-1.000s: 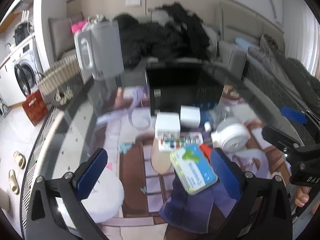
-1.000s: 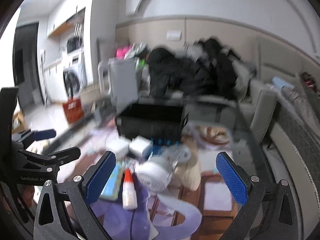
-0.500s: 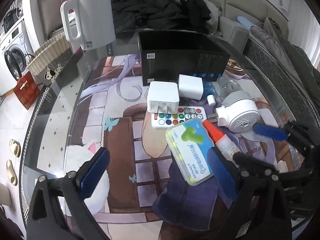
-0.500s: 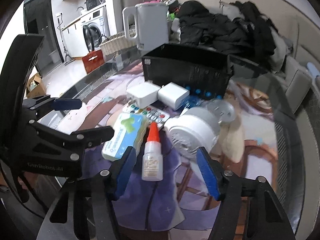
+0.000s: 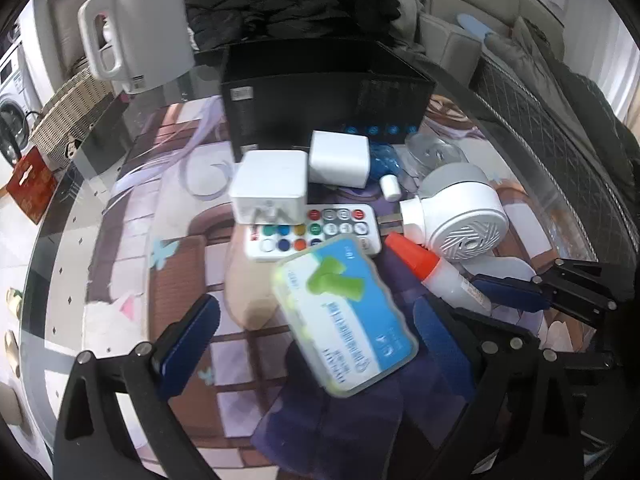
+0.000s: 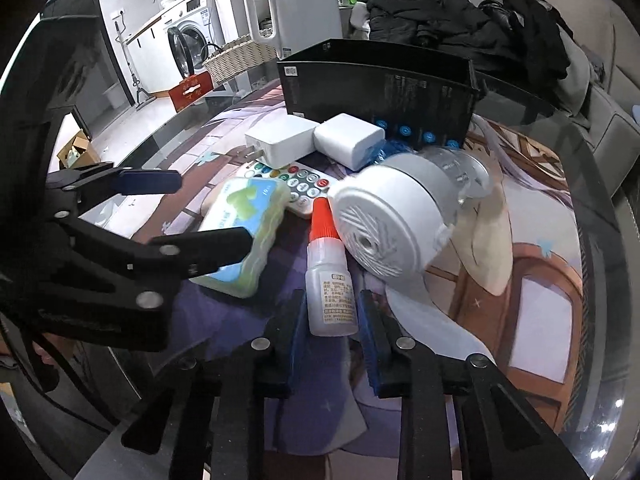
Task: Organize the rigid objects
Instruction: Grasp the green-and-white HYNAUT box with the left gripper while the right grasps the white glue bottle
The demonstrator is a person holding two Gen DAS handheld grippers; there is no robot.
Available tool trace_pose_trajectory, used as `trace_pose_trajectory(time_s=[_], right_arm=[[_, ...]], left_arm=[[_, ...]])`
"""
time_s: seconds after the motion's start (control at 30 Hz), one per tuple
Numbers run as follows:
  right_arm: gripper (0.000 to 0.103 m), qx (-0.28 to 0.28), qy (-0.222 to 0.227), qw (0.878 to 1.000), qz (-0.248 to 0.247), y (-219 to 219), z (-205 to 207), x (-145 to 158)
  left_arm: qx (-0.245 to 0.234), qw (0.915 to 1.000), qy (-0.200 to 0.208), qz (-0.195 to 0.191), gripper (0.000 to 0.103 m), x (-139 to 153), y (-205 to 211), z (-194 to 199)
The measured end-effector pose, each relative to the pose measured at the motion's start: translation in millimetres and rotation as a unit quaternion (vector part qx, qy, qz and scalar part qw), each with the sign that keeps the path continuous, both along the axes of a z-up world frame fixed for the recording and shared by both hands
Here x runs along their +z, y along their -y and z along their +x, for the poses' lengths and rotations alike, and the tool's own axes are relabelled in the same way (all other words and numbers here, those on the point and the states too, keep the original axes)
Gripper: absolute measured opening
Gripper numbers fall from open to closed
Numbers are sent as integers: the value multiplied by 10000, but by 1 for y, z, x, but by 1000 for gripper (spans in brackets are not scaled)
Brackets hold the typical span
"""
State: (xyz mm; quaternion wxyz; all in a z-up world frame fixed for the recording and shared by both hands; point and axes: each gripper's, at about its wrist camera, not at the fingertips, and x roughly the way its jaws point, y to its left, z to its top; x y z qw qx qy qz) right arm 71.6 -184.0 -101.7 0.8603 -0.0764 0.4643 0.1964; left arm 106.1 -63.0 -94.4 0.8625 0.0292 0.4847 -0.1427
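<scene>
A small glue bottle (image 6: 330, 284) with an orange cap lies on the printed mat; my right gripper (image 6: 330, 336) is closed around its base, pads touching both sides. It also shows in the left wrist view (image 5: 436, 270). My left gripper (image 5: 316, 344) is open, its jaws astride a blue-and-green plastic case (image 5: 344, 316), also visible in the right wrist view (image 6: 244, 232). Beyond lie a white remote (image 5: 316, 232), two white chargers (image 5: 270, 186) (image 5: 340, 158), a white round device (image 5: 464, 216) and an open black box (image 5: 320, 96).
A white kettle (image 5: 136, 28) stands at the back left beside the black box. Dark clothes (image 5: 296, 0) are piled behind. A wicker basket (image 6: 238, 58) sits beyond the table's left edge. A clear round lid (image 5: 436, 154) lies near the round device.
Both grippers dropped toward the table and moved in. My right gripper narrowed from wide open to closed on the glue bottle. My left gripper came over the blue-green case.
</scene>
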Motion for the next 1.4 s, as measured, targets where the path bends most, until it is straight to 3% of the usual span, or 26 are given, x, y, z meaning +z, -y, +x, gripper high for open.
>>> trace_pose_trajectory(time_s=[0.2,0.33,0.47,0.9,1.27,1.4], right_arm=[[25,-12,-22,10000,69,9,-1,2],[26,-38,-6,9999,133,10,1,5],[28,-49,53,9999,110,7,3,6],[25,24,81,9999,-101,-7,5,0],[21,24,287,9996,-11,-3,-4,9],[21,63,198,9998,-76,-7,-6,4]], left_arm=[[33,9998,-190,107,92,-10,5,7],[-23,9997,-93,219,65,-10,1,5],[-85,9997,-143,165,57,-7,-10,-1],[-144,9997,-160,139,56,-7,-16,-3],[-150,9995,174,209,55,5,-20,-13],[-143,9996,-21,257,55,-5,-21,-16]])
